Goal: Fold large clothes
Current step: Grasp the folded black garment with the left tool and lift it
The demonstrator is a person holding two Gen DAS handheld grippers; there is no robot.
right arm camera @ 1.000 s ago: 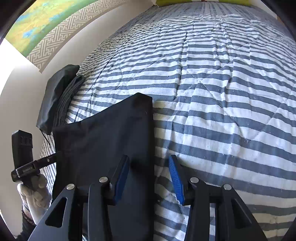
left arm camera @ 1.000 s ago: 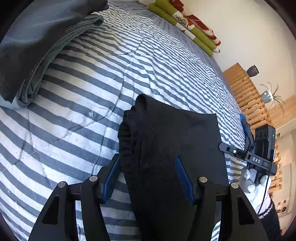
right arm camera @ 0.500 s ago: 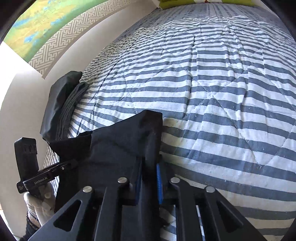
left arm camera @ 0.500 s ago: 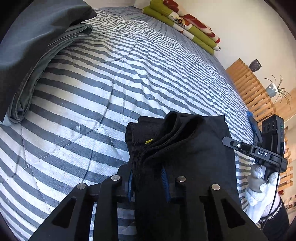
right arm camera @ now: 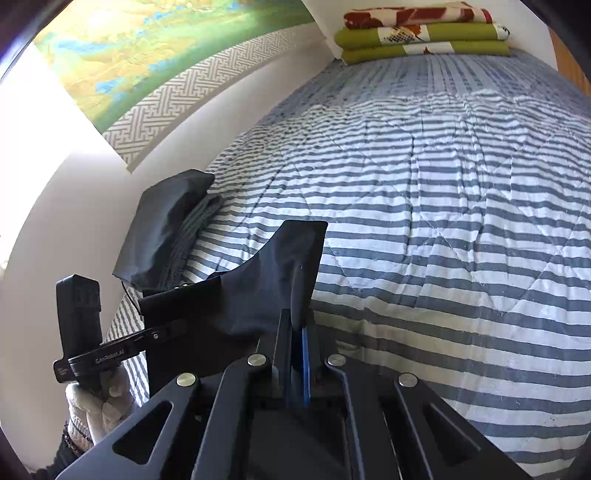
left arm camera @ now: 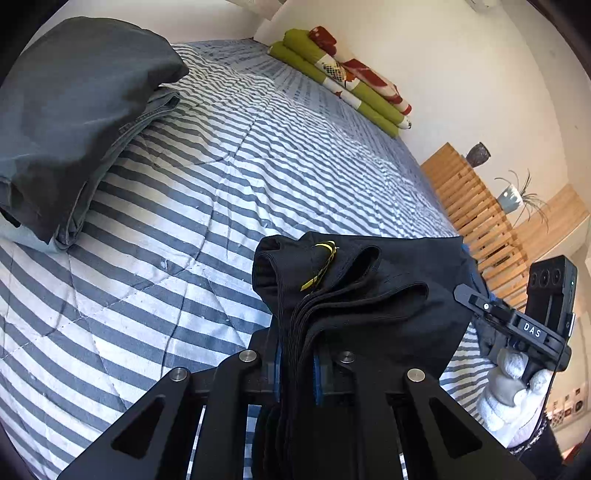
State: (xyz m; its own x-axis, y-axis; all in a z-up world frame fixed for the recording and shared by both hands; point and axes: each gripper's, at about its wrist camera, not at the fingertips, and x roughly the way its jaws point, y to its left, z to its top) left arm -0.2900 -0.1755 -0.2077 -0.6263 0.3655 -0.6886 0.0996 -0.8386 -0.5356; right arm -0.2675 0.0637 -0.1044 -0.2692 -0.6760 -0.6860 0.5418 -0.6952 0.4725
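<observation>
A black folded garment (left arm camera: pixel 369 291) hangs lifted above the striped bed (left arm camera: pixel 192 206). My left gripper (left arm camera: pixel 297 373) is shut on its thick layered end, where a yellow label shows. In the right wrist view, my right gripper (right arm camera: pixel 298 363) is shut on the garment's (right arm camera: pixel 273 284) other edge, which stands up between the blue pads. The garment stretches between both grippers. The right gripper (left arm camera: pixel 517 325), held by a gloved hand, shows in the left wrist view; the left gripper (right arm camera: pixel 110 354) shows in the right wrist view.
A stack of folded dark grey clothes (left arm camera: pixel 74 122) lies at the bed's left edge by the wall, also the stack (right arm camera: pixel 166 229) in the right wrist view. Folded green and red blankets (right arm camera: pixel 424 35) sit at the far end. A wooden slatted rack (left arm camera: pixel 476 210) stands right of the bed.
Both grippers went from open around the flat garment to shut on its ends. They then lifted it off the bed, and its layers bunched upward.
</observation>
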